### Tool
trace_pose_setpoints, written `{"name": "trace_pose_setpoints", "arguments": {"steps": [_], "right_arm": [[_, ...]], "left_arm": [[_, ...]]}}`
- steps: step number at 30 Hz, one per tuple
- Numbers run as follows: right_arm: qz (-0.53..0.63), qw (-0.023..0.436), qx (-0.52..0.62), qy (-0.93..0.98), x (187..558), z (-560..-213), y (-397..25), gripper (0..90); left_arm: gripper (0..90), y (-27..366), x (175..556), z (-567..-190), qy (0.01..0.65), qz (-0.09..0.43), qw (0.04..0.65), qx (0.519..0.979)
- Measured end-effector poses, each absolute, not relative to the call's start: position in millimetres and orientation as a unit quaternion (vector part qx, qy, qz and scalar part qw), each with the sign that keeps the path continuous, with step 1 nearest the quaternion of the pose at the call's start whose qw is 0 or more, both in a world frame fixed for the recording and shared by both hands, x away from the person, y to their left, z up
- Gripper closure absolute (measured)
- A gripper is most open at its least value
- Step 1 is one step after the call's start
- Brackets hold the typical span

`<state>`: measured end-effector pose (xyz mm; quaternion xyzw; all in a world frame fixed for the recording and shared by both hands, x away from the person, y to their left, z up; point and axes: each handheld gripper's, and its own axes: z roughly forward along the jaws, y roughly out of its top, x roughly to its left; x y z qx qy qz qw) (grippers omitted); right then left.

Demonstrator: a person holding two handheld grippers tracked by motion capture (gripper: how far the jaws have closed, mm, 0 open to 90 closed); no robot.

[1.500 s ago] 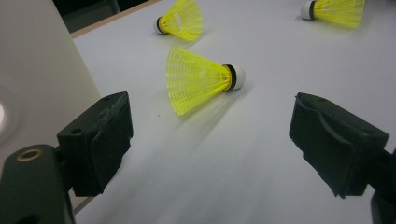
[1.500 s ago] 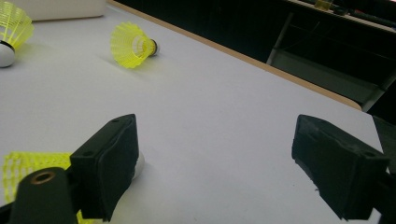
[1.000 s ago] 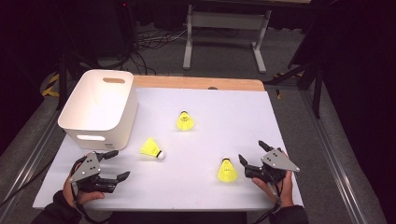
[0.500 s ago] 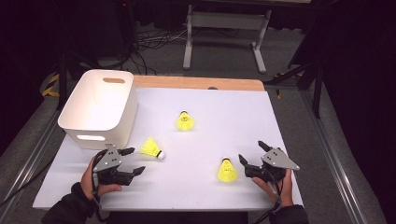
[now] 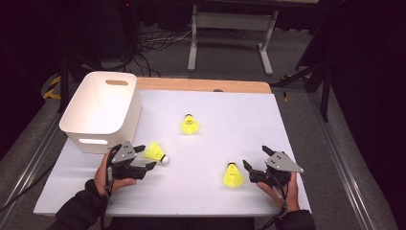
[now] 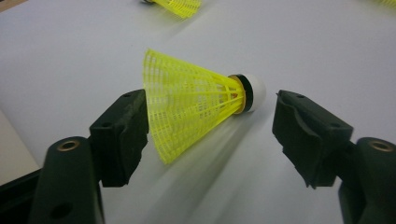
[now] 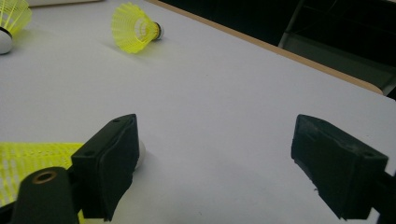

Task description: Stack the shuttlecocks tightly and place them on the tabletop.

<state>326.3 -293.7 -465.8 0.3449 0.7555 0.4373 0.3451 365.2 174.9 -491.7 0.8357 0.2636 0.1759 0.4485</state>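
Shuttlecocks lie scattered on the white table (image 5: 297, 143), three of them, all yellow with white cork tips. Nearest the left gripper (image 5: 146, 157) is the left shuttlecock (image 5: 155, 152), on its side just right of the near corner of the white bin (image 5: 103, 112). That gripper stands wide open around it: in the left gripper view the shuttlecock (image 6: 196, 105) sits between the two black jaws, its skirt close against one jaw and its cork tip pointing at the other with a clear gap; neither jaw presses it.

At the near right, the right gripper (image 5: 253, 167) is also released, jaws spread and holding nothing. The near shuttlecock (image 5: 232, 175) rests just to its left, cork end pointing away from the person. In the right gripper view this shuttlecock's yellow skirt (image 7: 28, 165) shows at the lower left, outside one jaw and not between the two.

The far shuttlecock (image 5: 190, 124) lies near the middle of the table, well apart from both grippers and right of the bin. Each gripper is held by a hand coming in from the near edge.
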Motion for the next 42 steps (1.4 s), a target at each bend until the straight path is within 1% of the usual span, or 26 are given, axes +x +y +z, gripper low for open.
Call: {"name": "trace_pose_setpoints", "arguments": {"steps": [2, 3, 6, 9, 10, 11, 12, 13, 19, 20, 21, 23, 34, 42], "right_arm": [[0.436, 0.344, 0.345, 0.757, 326.5, -466.1, -293.7, 16.2], [0.435, 0.343, 0.344, 0.758, 326.6, -466.4, -293.7, 16.3], [0.435, 0.341, 0.343, 0.760, 326.9, -466.8, -293.7, 16.4], [0.434, 0.338, 0.343, 0.761, 327.2, -467.3, -293.6, 16.8], [0.434, 0.337, 0.342, 0.762, 327.3, -467.5, -293.5, 16.8], [0.433, 0.336, 0.341, 0.764, 327.6, -467.9, -293.5, 16.9], [0.432, 0.336, 0.341, 0.764, 327.7, -468.1, -293.6, 16.9], [0.432, 0.334, 0.343, 0.765, 328.1, -468.4, -293.7, 16.9], [0.430, 0.330, 0.343, 0.767, 329.0, -469.4, -293.9, 17.1], [0.430, 0.329, 0.344, 0.768, 329.1, -469.5, -293.8, 17.1], [0.430, 0.327, 0.344, 0.768, 329.4, -469.7, -294.0, 17.1], [0.431, 0.324, 0.344, 0.768, 329.7, -469.8, -294.5, 17.1], [0.426, 0.317, 0.340, 0.776, 331.0, -471.5, -294.5, 16.9], [0.419, 0.312, 0.341, 0.782, 333.8, -475.3, -293.6, 16.1]], "left_arm": [[33.0, 174.3, 366.3, -491.8, 0.261, 0.171, 0.450, 0.836], [33.0, 174.0, 367.1, -491.6, 0.262, 0.166, 0.453, 0.836], [40.9, 174.5, 369.6, -490.6, 0.262, 0.155, 0.459, 0.835], [53.8, 175.4, 370.1, -488.2, 0.259, 0.157, 0.469, 0.829], [53.8, 175.4, 369.5, -486.4, 0.253, 0.160, 0.476, 0.827], [58.7, 174.9, 369.4, -485.4, 0.252, 0.161, 0.478, 0.826], [61.4, 173.6, 369.5, -483.5, 0.251, 0.164, 0.480, 0.824], [68.3, 173.1, 370.1, -482.6, 0.247, 0.163, 0.481, 0.825], [85.0, 167.3, 375.7, -474.5, 0.237, 0.167, 0.481, 0.827], [88.0, 165.5, 376.3, -472.3, 0.234, 0.176, 0.474, 0.830], [88.2, 163.9, 376.8, -470.5, 0.234, 0.188, 0.467, 0.832], [88.8, 162.8, 378.9, -466.7, 0.234, 0.188, 0.461, 0.835], [88.4, 165.9, 381.6, -457.1, 0.251, 0.238, 0.389, 0.854], [85.5, 153.5, 389.5, -456.9, 0.241, 0.238, 0.379, 0.861]]}}
